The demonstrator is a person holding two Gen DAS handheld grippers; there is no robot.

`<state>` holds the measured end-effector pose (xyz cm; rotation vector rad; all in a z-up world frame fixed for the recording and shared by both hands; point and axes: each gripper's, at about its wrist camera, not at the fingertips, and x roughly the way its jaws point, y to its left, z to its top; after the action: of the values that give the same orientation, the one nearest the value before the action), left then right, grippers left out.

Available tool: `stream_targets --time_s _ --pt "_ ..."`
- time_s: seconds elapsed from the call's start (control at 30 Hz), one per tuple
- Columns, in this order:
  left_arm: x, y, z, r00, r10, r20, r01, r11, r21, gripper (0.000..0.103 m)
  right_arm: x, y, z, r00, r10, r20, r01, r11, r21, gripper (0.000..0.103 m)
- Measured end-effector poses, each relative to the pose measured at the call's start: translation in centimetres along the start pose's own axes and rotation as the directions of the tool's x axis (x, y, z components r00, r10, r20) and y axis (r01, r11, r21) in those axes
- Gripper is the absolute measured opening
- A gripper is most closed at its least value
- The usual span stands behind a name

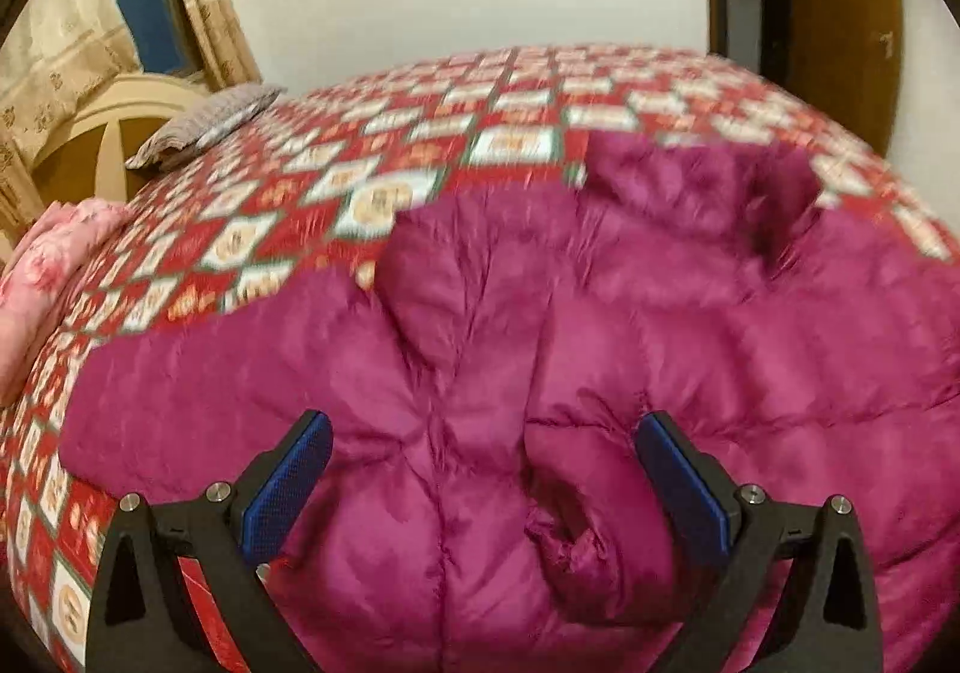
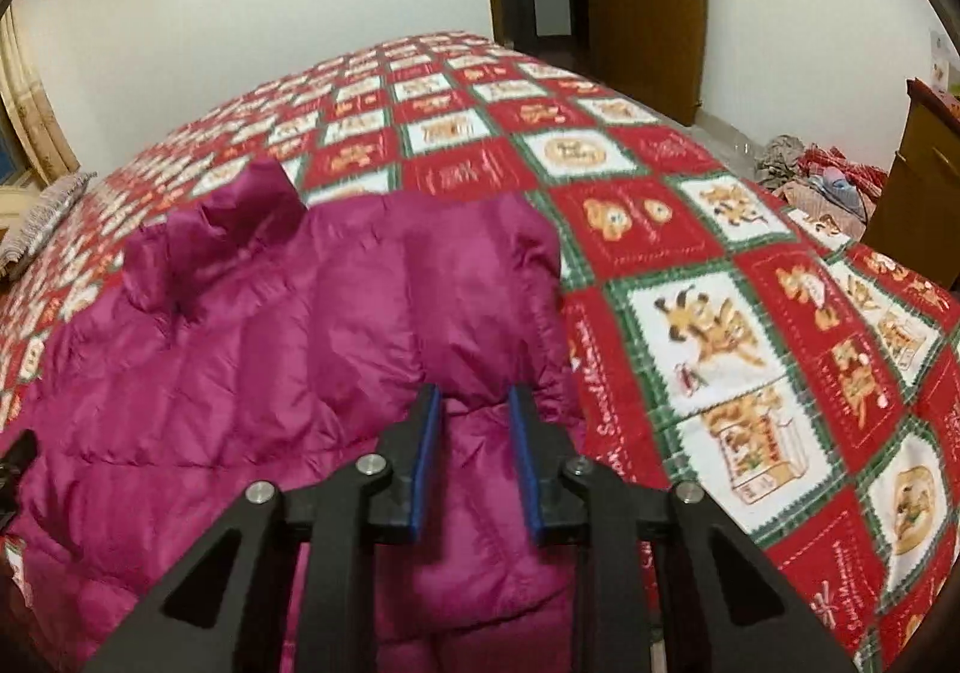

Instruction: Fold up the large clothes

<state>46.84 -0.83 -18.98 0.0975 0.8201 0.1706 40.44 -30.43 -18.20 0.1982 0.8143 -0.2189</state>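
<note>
The magenta padded jacket [image 1: 540,349] lies spread on the bed [image 2: 690,229], over its red patchwork cover, with the collar end toward 12 o'clock and the body reaching down to the near edge at 6 o'clock. One sleeve [image 1: 420,277] is folded over the body, and near the bottom of the left wrist view a bunched fold rises at about 5 o'clock. The left tool [image 1: 480,451] hangs above the middle of the jacket with its jaws wide apart and nothing between them. The right tool [image 2: 474,403] is over the right side panel of the jacket, close to its edge at 3 o'clock; its jaws are narrow but still parted, and the fabric seen between them does not look pinched, so it holds nothing. The step in hand seems to be the taking of new grips for the next fold. To do it well, each tool should take the outer edge of the jacket, both layers together, because the smooth filling slips easily. The two tools should lift at the same height and lay the side over evenly, then press out the bunched fold.
</note>
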Motion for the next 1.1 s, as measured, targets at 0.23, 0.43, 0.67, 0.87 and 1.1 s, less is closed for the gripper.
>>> stream_targets --time_s 0.23,0.43,0.67,0.87,1.1 --pt "1.9 -0.6 -0.5 1.0 0.025 -0.014 -0.025 1.0 0.005 0.102 0.7 0.1 -1.0 1.0 -0.013 0.027 0.014 0.999 -0.031 0.027" --pt "-0.3 2.8 -0.1 0.996 -0.087 0.017 0.089 0.99 -0.109 0.102 0.8 0.9 -1.3 0.998 -0.051 0.049 0.054 0.997 -0.064 0.03" --pt "-5.2 18.0 0.0 0.983 0.086 0.161 -0.022 0.933 -0.36 0.102 0.6 1.0 -1.3 0.998 0.007 0.055 -0.003 0.998 -0.066 0.063" --pt "-2.4 31.3 -3.0 0.962 0.273 0.007 -0.212 0.762 -0.611 0.102 0.8 1.7 -1.4 0.998 -0.028 0.055 0.033 0.995 -0.091 0.072" --pt "3.2 36.0 -6.7 0.969 0.186 -0.163 -0.245 0.645 -0.723 0.102 0.9 1.9 -1.5 0.997 -0.052 0.053 0.057 0.994 -0.094 0.075"
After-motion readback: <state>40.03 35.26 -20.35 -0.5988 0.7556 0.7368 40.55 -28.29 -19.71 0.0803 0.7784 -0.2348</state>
